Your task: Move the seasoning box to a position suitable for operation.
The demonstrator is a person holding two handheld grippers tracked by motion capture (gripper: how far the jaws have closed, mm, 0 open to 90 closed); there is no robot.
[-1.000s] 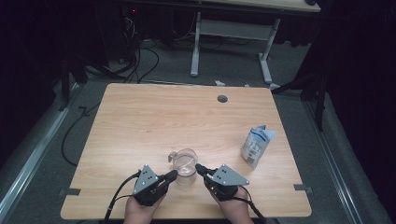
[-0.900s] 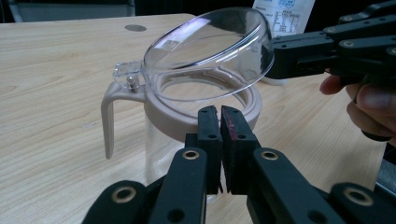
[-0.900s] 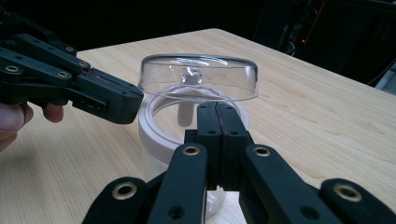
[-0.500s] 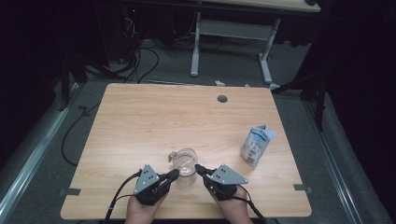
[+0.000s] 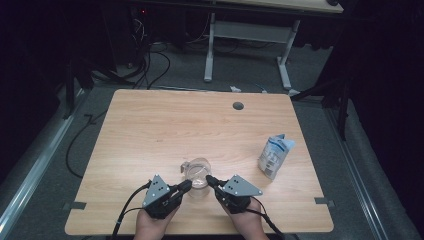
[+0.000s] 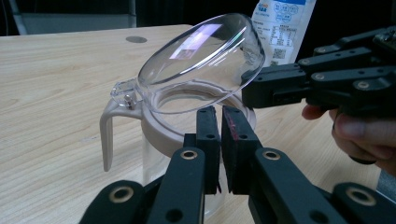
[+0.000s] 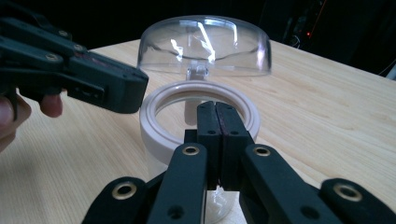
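jar (image 5: 198, 176) flanked by both shut claws, tips angled inward.

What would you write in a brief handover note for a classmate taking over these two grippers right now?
Left gripper: shut, holding nothing, at the jar's near rim.
Right gripper: shut, empty, at the rim opposite.
Clear jar: upright near the table's front edge; hinged lid tilted open.
Milk pouch: standing apart to the right, untouched.
Done: lid opened.
Probably left: fetch the pouch and pour into the jar.

floor (image 5: 125, 80): grey (cables trailing) | second desk (image 5: 250, 30) behind | room dark
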